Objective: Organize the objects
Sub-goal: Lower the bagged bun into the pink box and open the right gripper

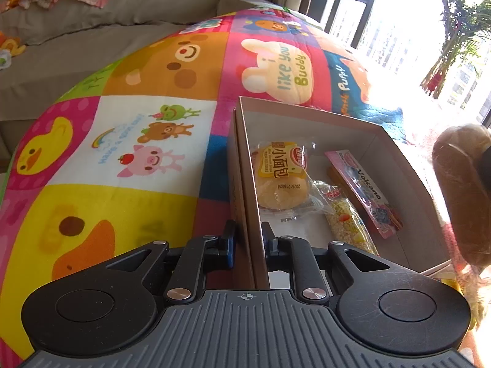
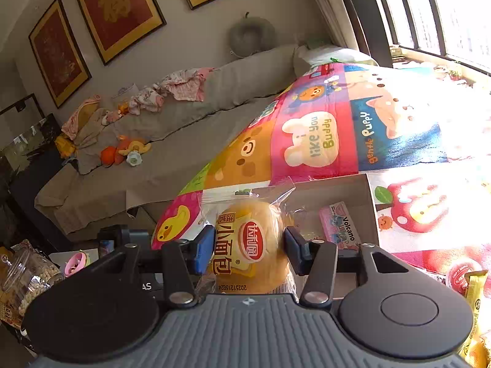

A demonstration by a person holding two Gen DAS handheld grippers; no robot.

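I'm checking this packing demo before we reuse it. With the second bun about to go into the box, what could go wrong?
1. The right gripper squeezes the wrapped bun at its sides; soft bread could be crushed.
2. The cardboard box already holds a bun, a rice-cracker pack and a pink Volcano packet, so the new bun may land on them.
3. The left gripper pinches only one box wall on the soft blanket; the box might tip.

Black claw (image 2: 248, 250); blue pads (image 2: 202, 253); ribbed grey base.

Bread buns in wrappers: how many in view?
2. One bun lies in the cardboard box; the other bun is clamped in the right gripper. More may be hidden.
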